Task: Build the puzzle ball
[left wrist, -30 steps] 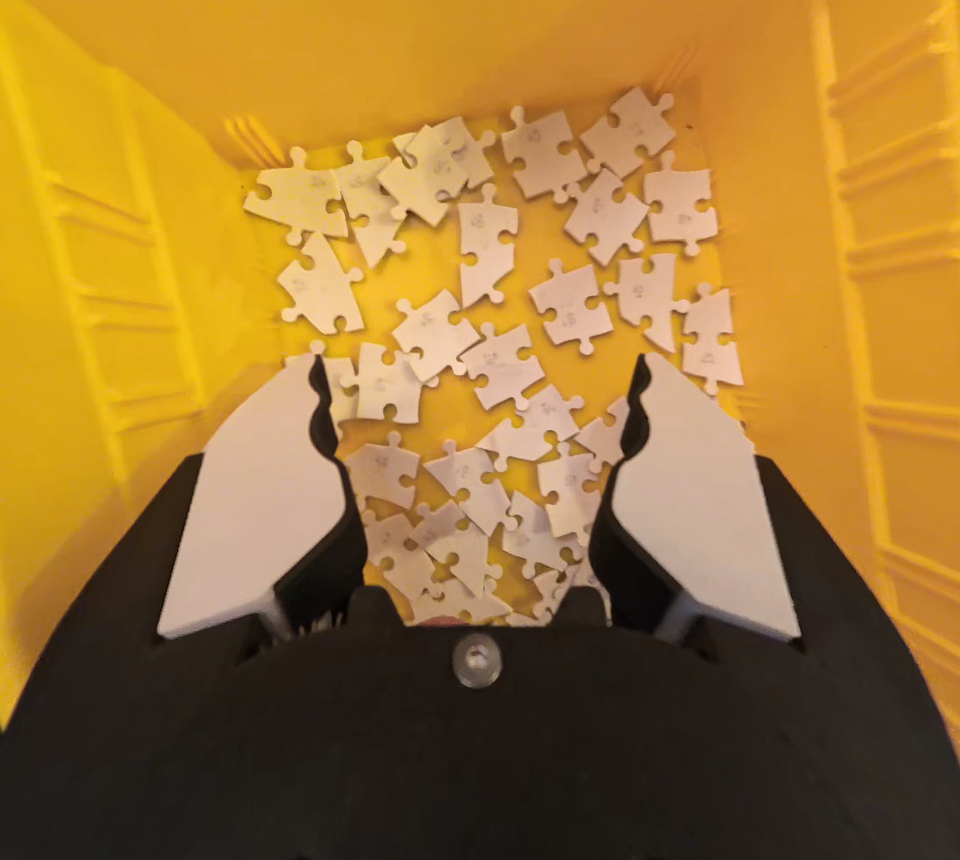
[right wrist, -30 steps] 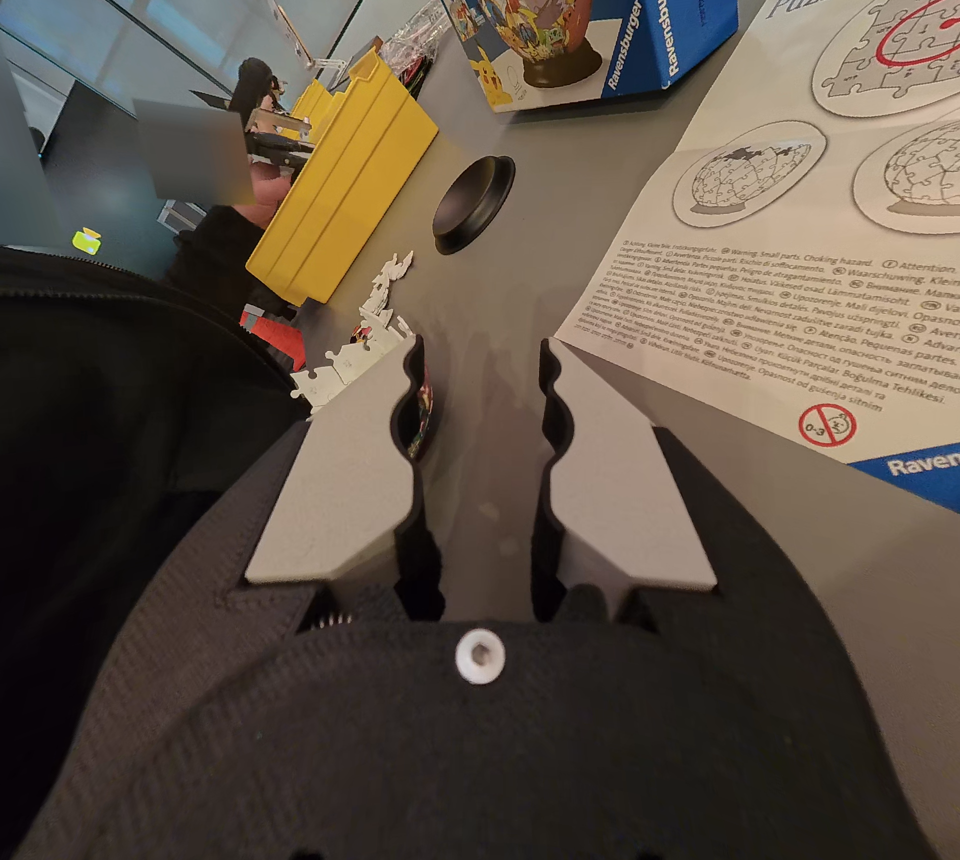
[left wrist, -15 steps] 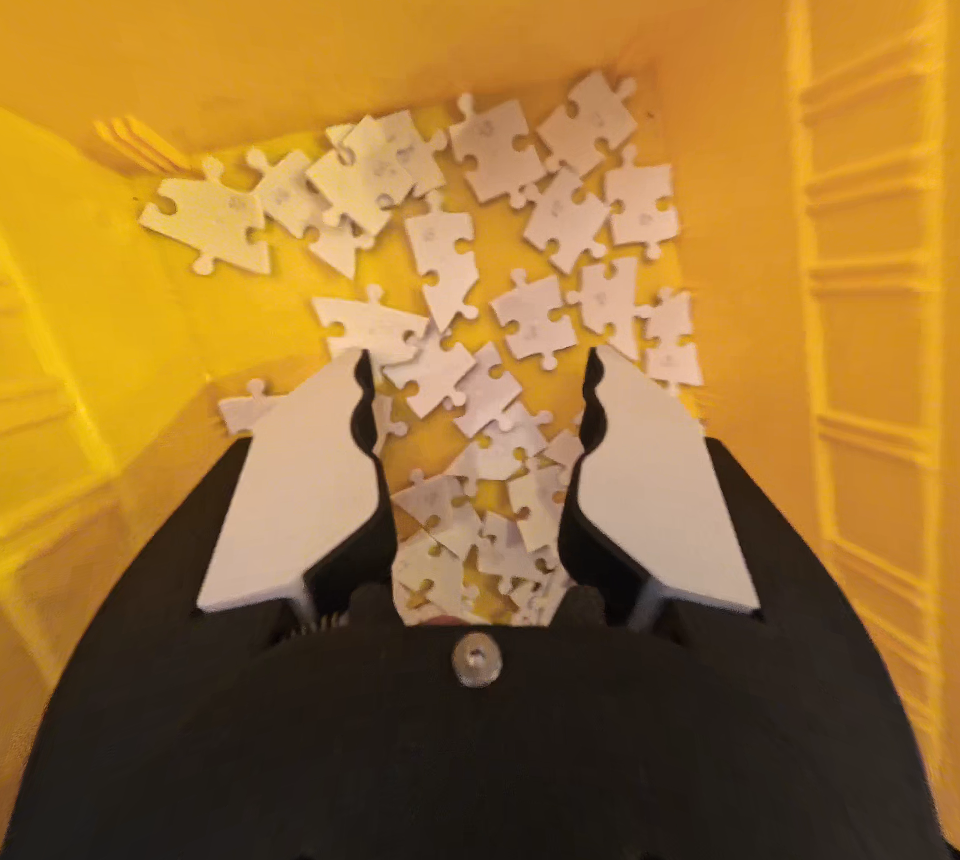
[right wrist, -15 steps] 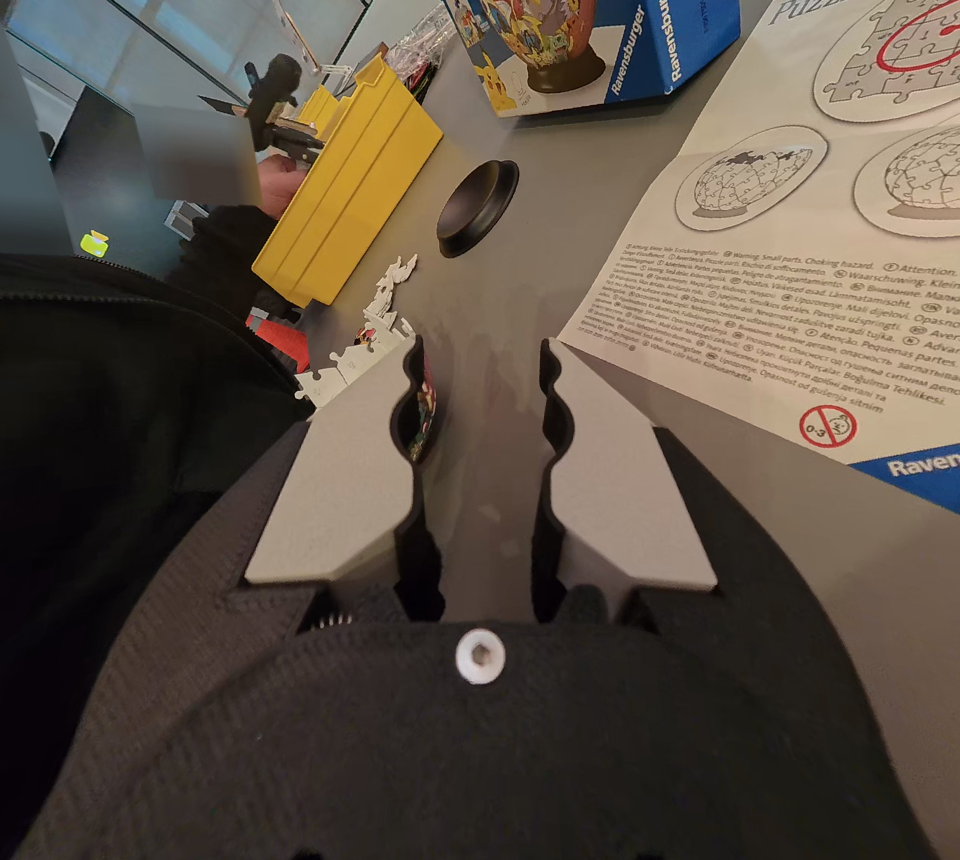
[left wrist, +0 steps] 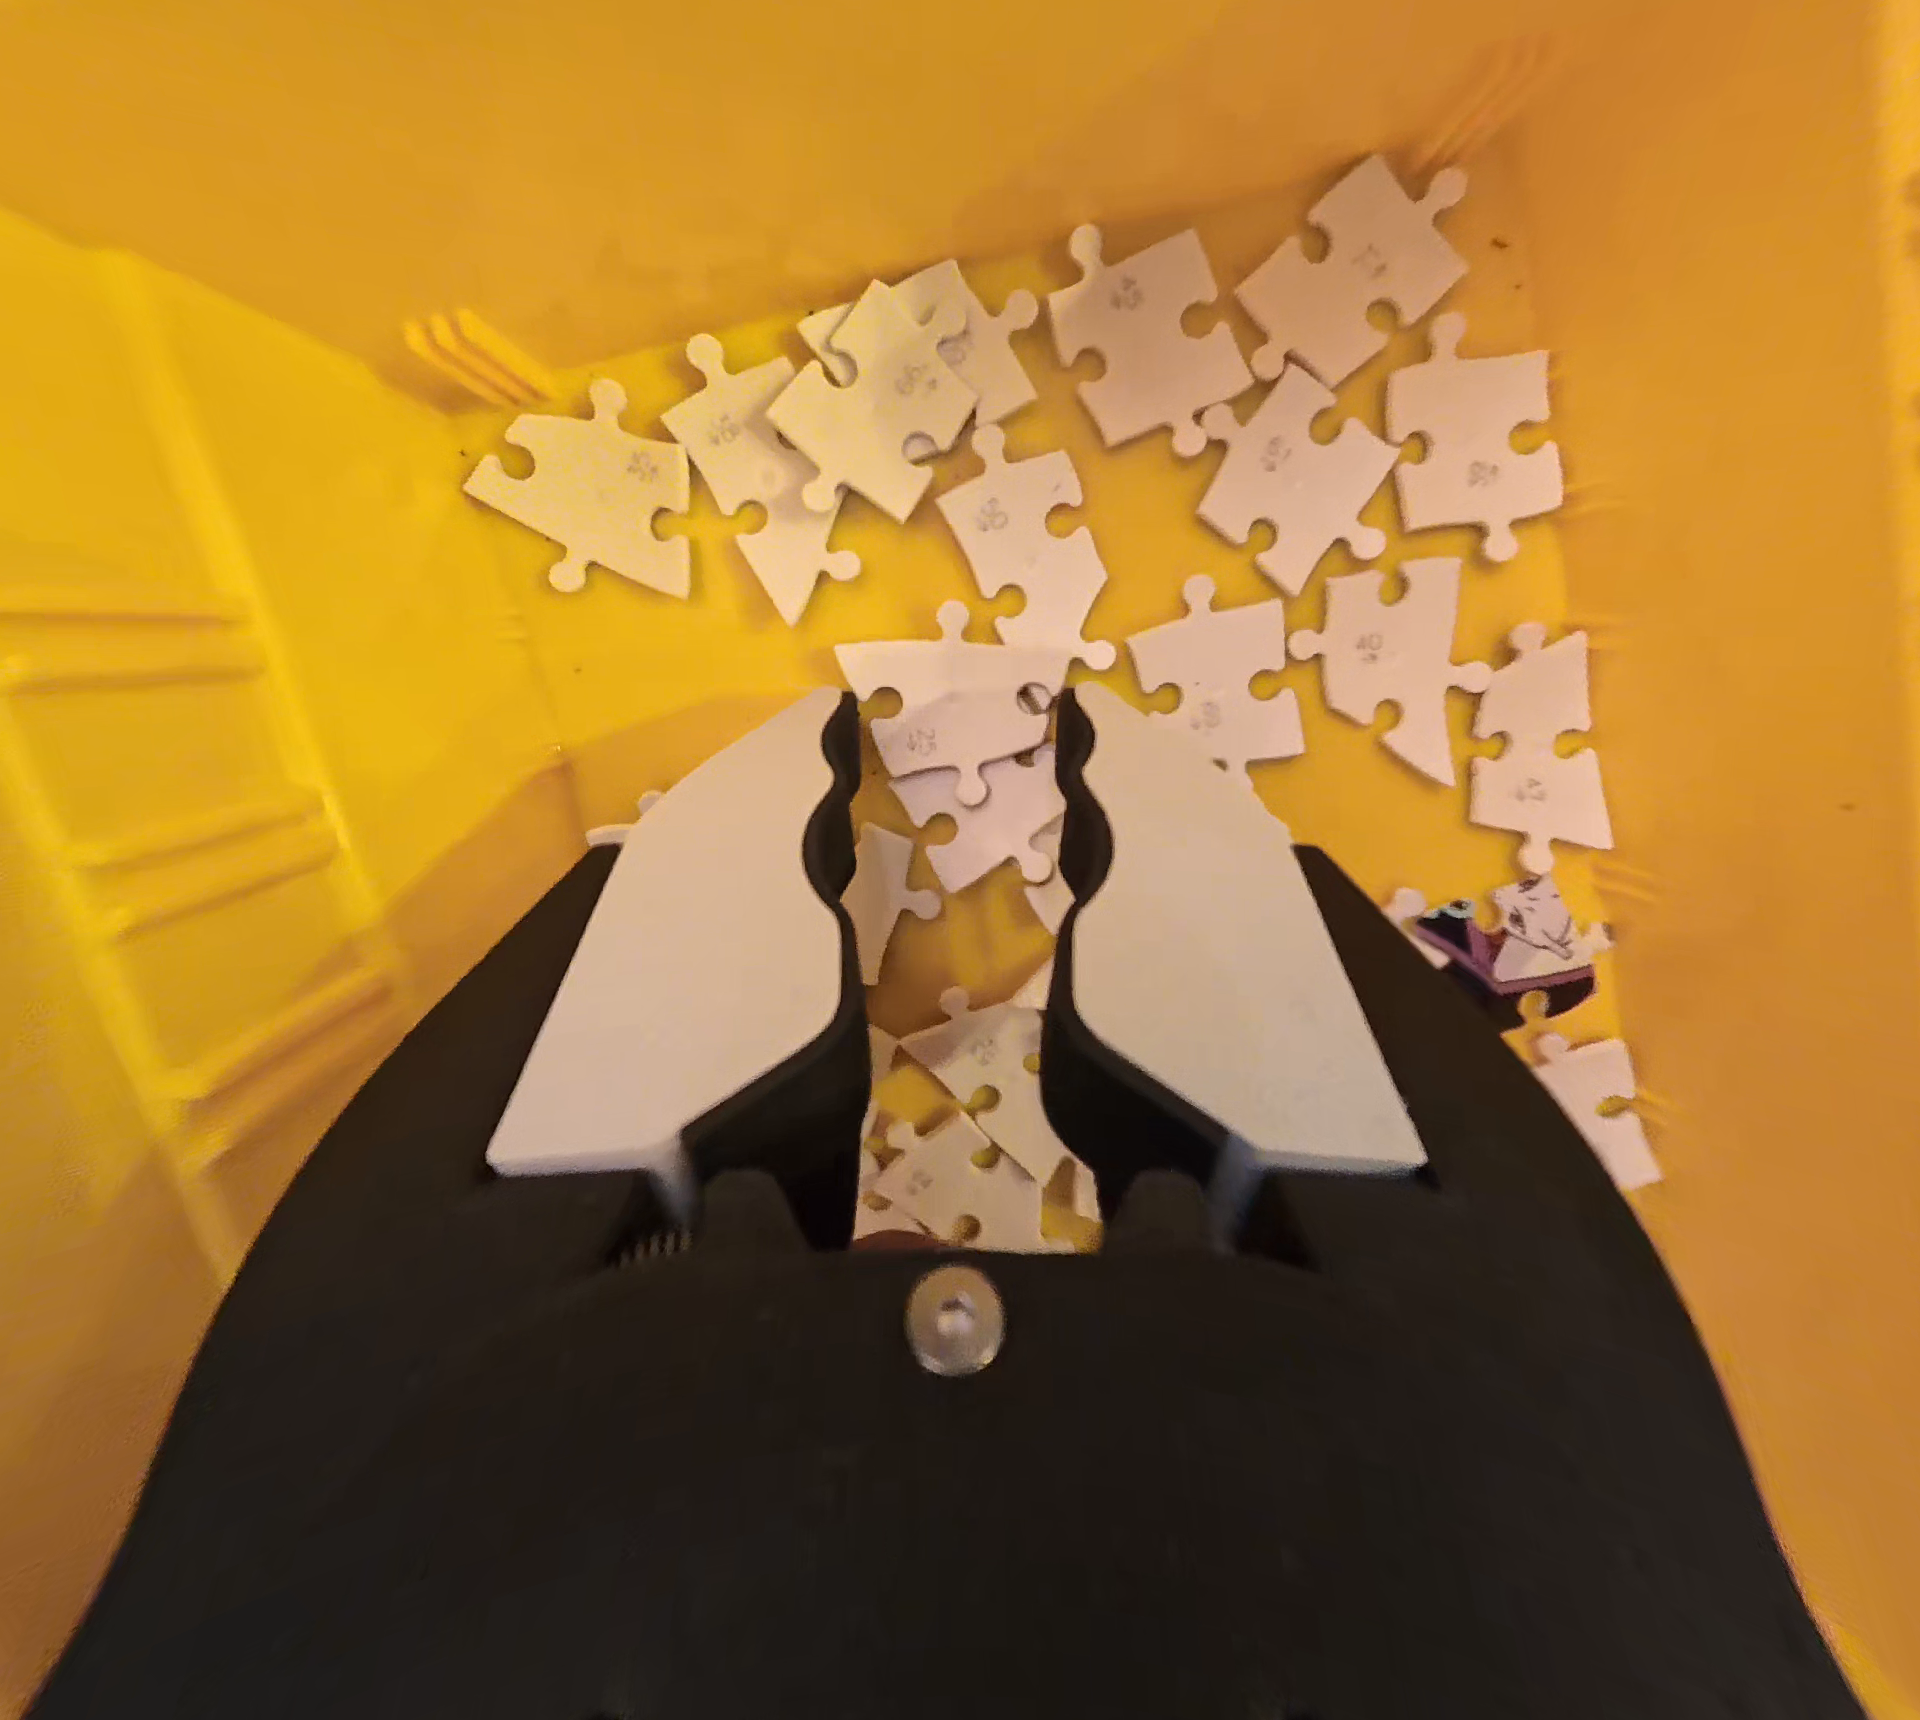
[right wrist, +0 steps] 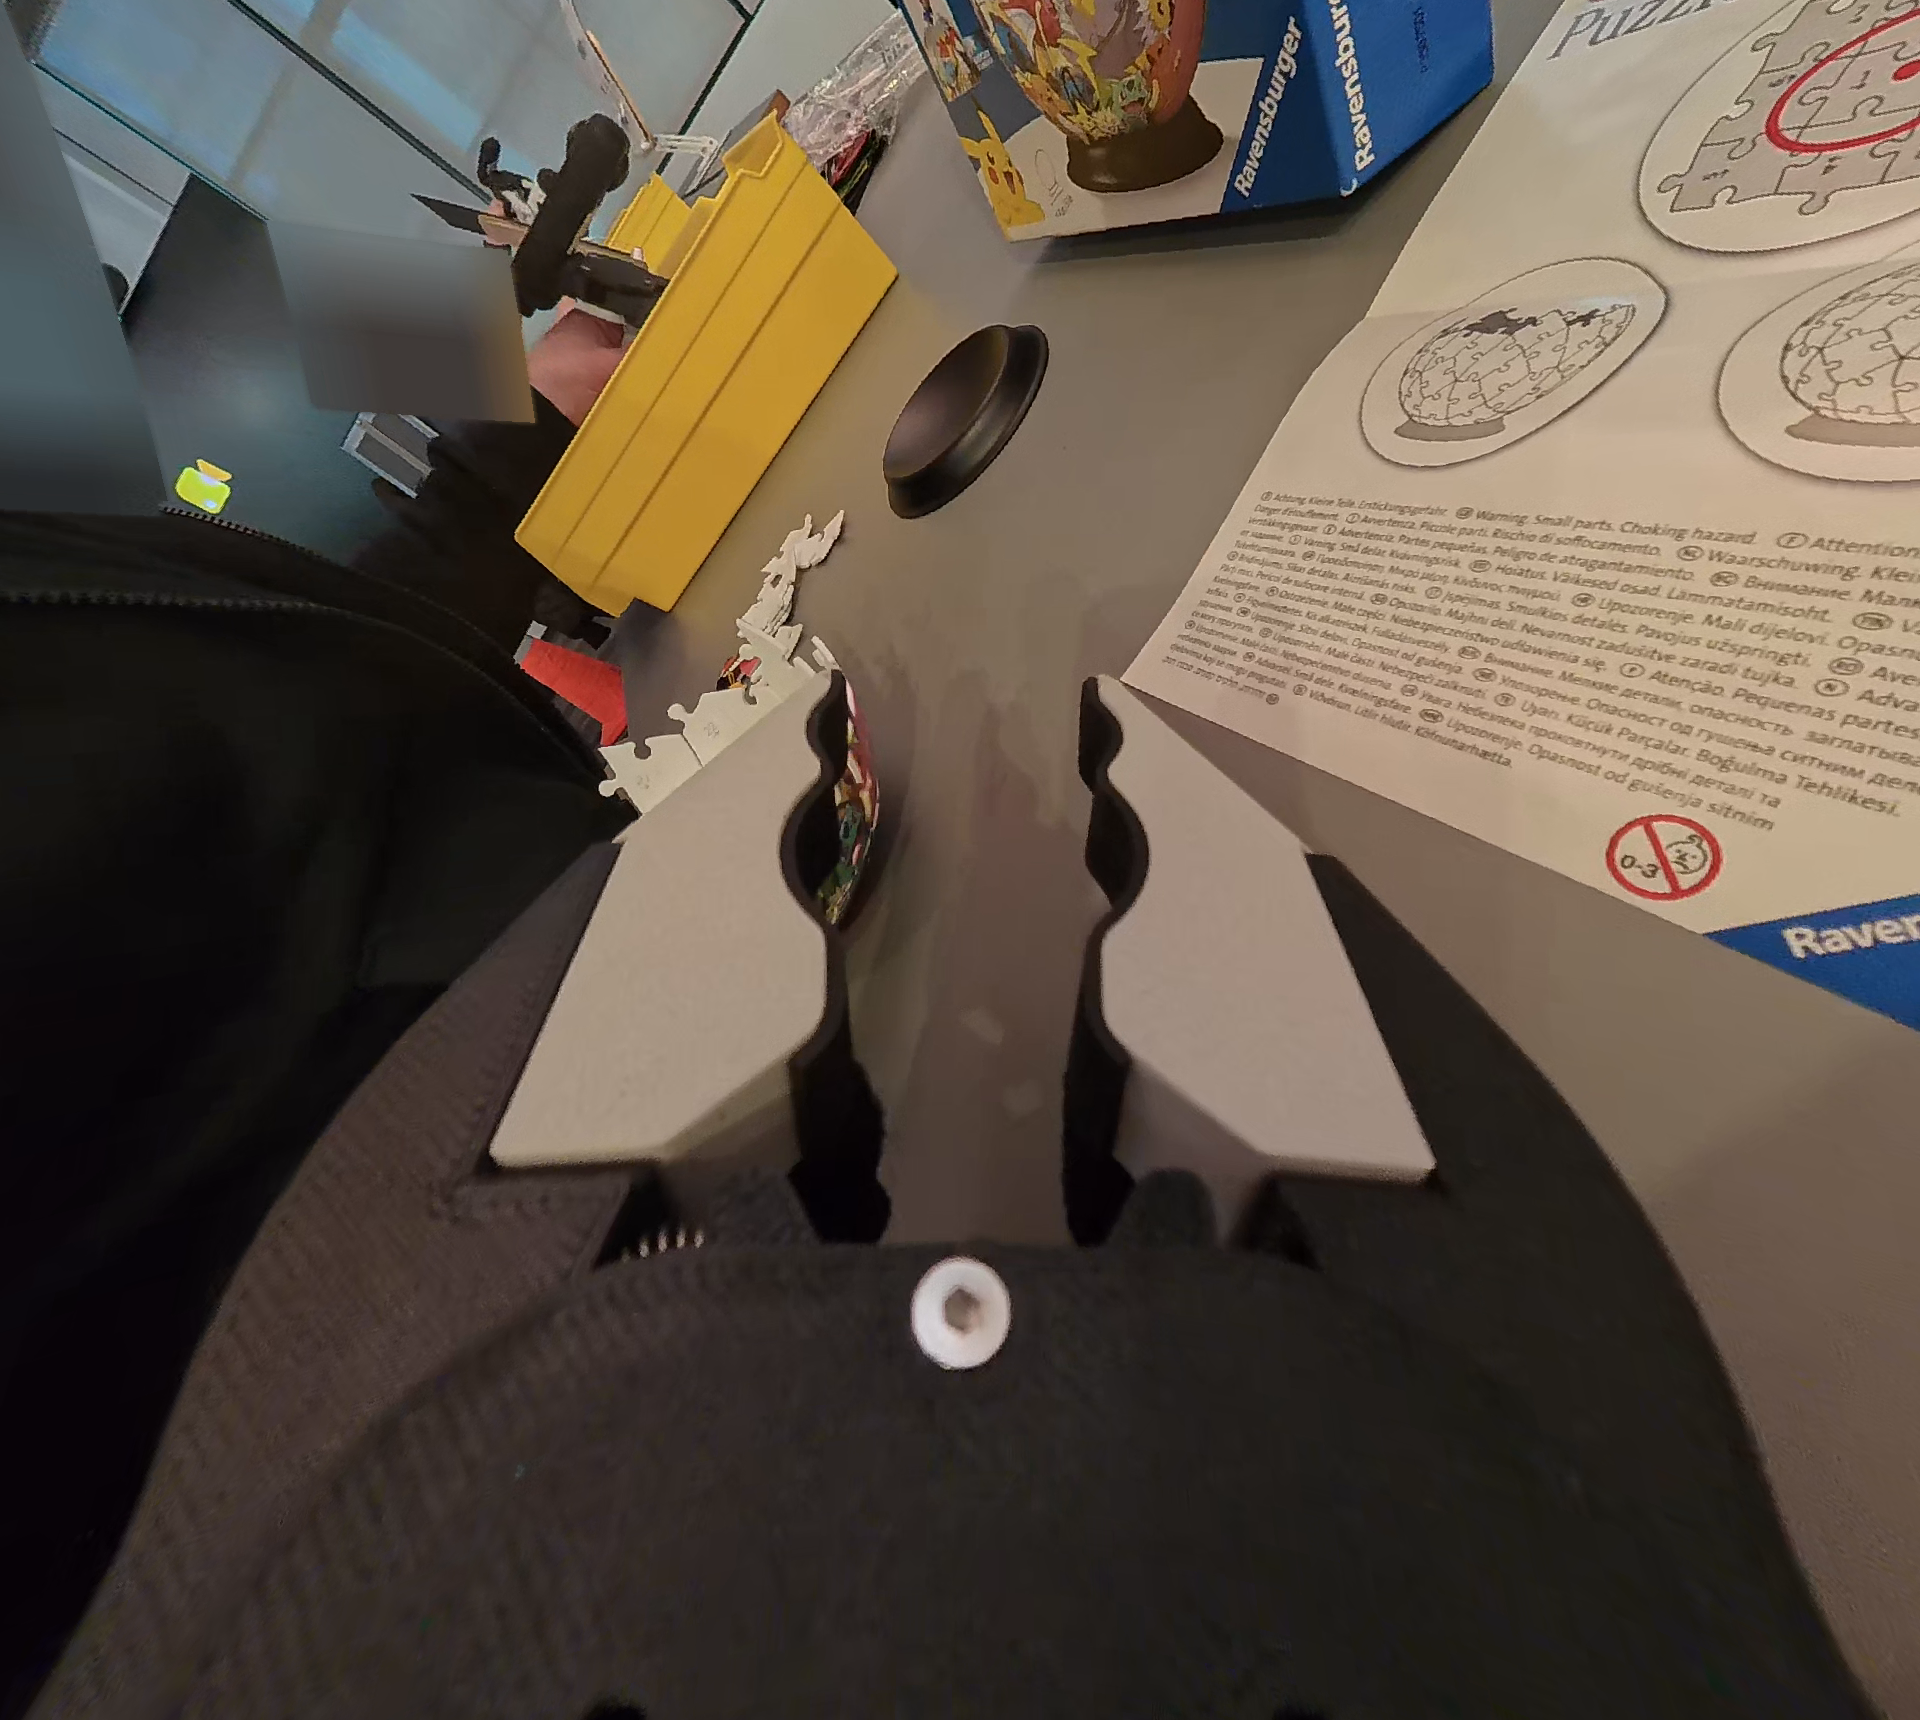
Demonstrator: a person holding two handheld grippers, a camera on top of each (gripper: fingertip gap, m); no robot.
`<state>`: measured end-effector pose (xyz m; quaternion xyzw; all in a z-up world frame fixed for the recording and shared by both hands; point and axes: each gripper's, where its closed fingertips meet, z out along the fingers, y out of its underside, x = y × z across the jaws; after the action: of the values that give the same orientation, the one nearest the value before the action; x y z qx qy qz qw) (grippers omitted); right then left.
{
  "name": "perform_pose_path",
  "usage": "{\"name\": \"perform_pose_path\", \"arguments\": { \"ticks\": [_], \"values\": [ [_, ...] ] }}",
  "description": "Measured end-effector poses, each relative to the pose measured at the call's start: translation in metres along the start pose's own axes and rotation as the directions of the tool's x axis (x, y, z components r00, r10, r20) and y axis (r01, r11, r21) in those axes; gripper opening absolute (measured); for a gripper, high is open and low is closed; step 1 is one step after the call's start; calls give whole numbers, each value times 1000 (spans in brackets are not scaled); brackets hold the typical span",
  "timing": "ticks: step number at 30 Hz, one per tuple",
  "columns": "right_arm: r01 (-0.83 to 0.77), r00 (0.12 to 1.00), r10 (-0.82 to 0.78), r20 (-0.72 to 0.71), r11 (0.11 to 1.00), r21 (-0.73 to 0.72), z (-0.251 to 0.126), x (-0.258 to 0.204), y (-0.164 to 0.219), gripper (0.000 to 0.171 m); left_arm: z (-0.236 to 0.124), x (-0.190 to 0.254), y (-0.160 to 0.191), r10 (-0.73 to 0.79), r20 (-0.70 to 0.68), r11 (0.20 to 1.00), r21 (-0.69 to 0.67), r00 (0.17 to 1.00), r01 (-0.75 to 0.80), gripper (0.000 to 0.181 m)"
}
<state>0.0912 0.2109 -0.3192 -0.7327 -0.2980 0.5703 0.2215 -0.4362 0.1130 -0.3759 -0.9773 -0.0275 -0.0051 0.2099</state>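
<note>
At the far left of the right wrist view, a dark sleeve fills the frame edge; right of it, in the upper left, the yellow bin stands on the grey worktop, and the left claw reaches into it from behind; just below the bin's near end, a short joined run of puzzle pieces lies white side up, touching the tip of the right claw, whose jaws are spread with nothing between them; a coloured curved section shows just inside its left finger, though I cannot tell whether it touches; at centre sits the black stand, bare; upper right holds the puzzle box, and the instruction sheet covers the right side.

In the left wrist view, the bin's floor is strewn from upper left to right with loose pieces, nearly all blank side up, one picture side up at the right edge; the left claw hangs over a piece at centre, jaws narrowed around it but, as far as I can tell, not yet gripping.

By my judgement the build is barely begun: only a small strip is joined, most pieces wait in the bin, and no ball stands on the stand.
</note>
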Motion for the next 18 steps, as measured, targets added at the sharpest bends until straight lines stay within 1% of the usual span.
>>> {"name": "perform_pose_path", "arguments": {
  "ticks": [1,5,9,13,16,18],
  "values": [
    [1,1000,-1,1,1000,0,0,0,0,43,0,0,1,27,13,1000,-2,1000,-26,36],
    [2,1000,-2,3,1000,3,0,-1,0,43,-3,1,0,24,13,1000,18,1000,-24,35],
    [1,1000,-1,4,1000,2,0,-1,0,43,-19,4,-6,33,17,997,69,999,-34,35],
    [1,1000,-1,2,1000,-1,0,0,0,44,-58,23,-24,73,21,986,152,997,-75,35],
    [2,1000,-2,0,1000,-4,0,0,1,44,-105,65,-56,148,-29,951,280,989,-134,35],
    [2,1000,-2,0,1000,-6,1,0,1,44,-130,104,-74,224,-52,917,348,973,-193,35]
  ]
}}
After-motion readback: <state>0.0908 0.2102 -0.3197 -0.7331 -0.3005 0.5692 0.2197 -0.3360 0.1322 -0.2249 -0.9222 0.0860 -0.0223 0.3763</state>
